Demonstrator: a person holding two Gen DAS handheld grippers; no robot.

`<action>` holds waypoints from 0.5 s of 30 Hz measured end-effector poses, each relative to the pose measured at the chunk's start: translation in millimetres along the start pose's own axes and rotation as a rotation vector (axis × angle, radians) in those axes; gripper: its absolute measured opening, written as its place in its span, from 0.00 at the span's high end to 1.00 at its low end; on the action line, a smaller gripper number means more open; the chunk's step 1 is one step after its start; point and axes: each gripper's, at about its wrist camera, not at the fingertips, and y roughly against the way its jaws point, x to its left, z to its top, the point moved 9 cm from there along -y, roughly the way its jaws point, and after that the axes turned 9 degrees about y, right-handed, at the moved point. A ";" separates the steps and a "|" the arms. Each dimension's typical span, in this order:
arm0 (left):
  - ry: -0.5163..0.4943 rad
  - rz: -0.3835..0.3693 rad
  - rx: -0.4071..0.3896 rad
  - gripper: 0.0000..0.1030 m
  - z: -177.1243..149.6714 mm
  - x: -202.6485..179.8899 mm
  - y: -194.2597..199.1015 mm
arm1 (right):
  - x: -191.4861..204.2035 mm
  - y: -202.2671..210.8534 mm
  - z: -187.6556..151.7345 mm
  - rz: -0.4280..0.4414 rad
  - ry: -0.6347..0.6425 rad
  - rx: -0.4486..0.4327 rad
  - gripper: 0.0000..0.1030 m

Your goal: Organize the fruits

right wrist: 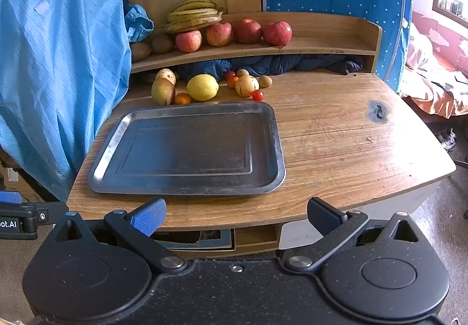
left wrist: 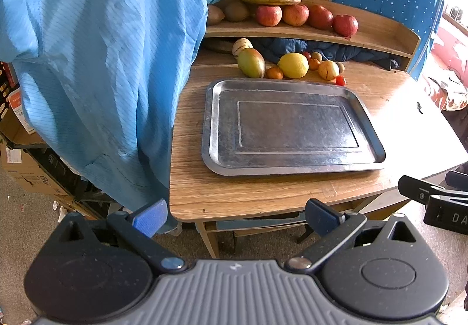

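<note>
Right wrist view: right claw wide open, empty, short of the surface; left claw likewise. Tray bare, loose fruit behind it. I'd take the lemon first, gripping across its middle, clear of the orange

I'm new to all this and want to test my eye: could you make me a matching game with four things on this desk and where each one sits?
Things:
1. bananas
2. lemon
3. metal tray
4. blue cloth

Places:
A. flat on the desk, nearest the grippers
B. draped at the desk's left side
C. on the upper shelf, behind the apples
D. on the desk just beyond the tray

Pairs: 1-C, 2-D, 3-A, 4-B
</note>
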 end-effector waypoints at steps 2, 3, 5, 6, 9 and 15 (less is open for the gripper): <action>-0.001 0.002 0.002 0.01 0.1 -0.9 -0.5 | -0.4 -0.7 0.2 0.002 -0.001 0.003 0.01; -0.001 0.003 0.004 0.01 0.1 -1.6 -0.9 | -0.9 -1.1 0.0 0.003 -0.001 0.004 0.01; -0.001 0.007 0.007 0.01 0.3 -2.7 -1.6 | -1.7 -1.9 -0.3 0.006 -0.002 0.007 0.01; -0.001 0.009 0.008 0.01 0.4 -3.1 -2.1 | -2.4 -2.7 -0.4 0.008 -0.002 0.009 0.01; -0.005 0.015 0.015 0.01 0.4 -4.0 -3.8 | -4.0 -5.3 -1.4 0.013 -0.005 0.014 0.01; -0.004 0.031 0.031 0.01 1.5 -7.8 -9.4 | -8.2 -13.7 -1.2 0.031 -0.004 0.031 0.01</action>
